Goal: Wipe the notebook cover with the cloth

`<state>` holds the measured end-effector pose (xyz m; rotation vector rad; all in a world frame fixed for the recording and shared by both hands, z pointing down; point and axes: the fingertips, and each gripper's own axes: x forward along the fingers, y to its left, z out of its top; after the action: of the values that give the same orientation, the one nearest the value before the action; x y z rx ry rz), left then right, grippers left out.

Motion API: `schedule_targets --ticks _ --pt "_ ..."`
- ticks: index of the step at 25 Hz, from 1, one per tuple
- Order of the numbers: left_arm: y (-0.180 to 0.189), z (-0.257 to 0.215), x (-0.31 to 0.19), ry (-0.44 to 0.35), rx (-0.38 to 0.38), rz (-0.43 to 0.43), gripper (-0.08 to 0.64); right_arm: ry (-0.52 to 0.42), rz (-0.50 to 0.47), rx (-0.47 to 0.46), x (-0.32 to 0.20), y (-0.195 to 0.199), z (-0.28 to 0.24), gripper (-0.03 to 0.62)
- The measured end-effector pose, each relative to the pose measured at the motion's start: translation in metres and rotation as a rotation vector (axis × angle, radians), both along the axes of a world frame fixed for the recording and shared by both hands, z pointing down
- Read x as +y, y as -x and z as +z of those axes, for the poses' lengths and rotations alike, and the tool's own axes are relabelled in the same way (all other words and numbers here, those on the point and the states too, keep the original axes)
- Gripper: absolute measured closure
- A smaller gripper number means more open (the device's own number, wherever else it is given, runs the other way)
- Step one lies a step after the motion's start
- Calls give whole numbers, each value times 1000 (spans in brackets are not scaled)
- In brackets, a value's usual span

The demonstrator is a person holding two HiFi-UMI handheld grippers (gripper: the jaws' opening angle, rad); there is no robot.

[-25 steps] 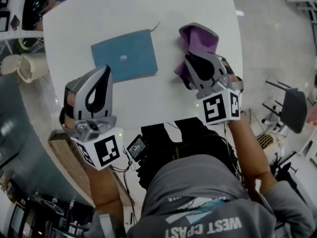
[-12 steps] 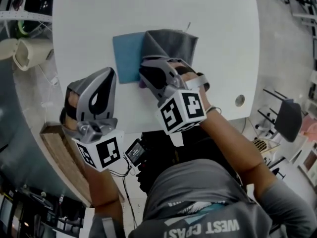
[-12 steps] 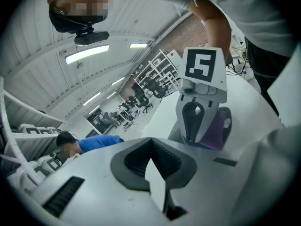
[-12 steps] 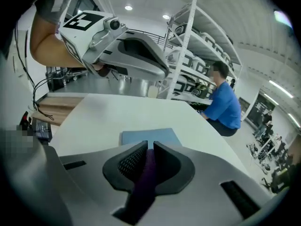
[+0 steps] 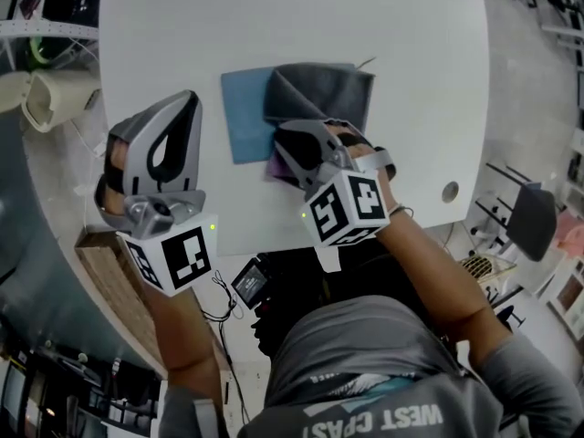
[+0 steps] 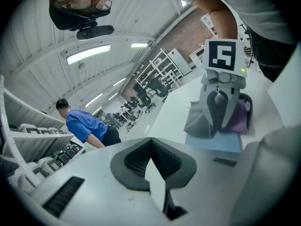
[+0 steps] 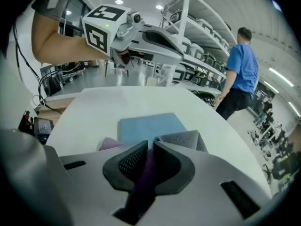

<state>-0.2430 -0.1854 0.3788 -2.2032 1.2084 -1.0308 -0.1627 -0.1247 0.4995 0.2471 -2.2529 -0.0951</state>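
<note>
A blue notebook [image 5: 245, 121] lies flat on the white table [image 5: 274, 26]. A cloth [image 5: 324, 89], grey on top and purple underneath, covers its right part. My right gripper [image 5: 290, 149] rests at the notebook's near edge and is shut on the cloth's near end. The right gripper view shows the purple fabric [image 7: 149, 161] pinched between the pads, with the notebook [image 7: 148, 126] and the grey fold [image 7: 181, 139] just ahead. My left gripper [image 5: 182, 108] hovers left of the notebook, shut and empty. In the left gripper view, the right gripper [image 6: 217, 112] stands over the cloth [image 6: 200, 121].
The table has a round cable hole [image 5: 450, 191] near its right front edge. A beige bin [image 5: 50, 99] and a wooden bench [image 5: 109, 272] sit to the left, and a chair [image 5: 538, 213] to the right. A person in blue [image 7: 242, 69] stands by shelving beyond the table.
My right gripper carried the cloth left from beside the notebook onto its cover, then drew it slightly nearer. The left gripper shifted a little forward and left.
</note>
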Motion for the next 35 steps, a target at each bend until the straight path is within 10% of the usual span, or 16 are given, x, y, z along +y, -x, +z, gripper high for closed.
schedule_targets --ticks 7,21,35 --pt "-9 -4 -2 -15 27 18 558 -11 179 97 -22 -89 -7 531" --pt "1 2 -2 -8 -6 -5 558 21 -112 -23 30 60 -4 531" --pt "-14 -8 -10 -23 37 32 558 -3 198 99 -22 -86 -11 531"
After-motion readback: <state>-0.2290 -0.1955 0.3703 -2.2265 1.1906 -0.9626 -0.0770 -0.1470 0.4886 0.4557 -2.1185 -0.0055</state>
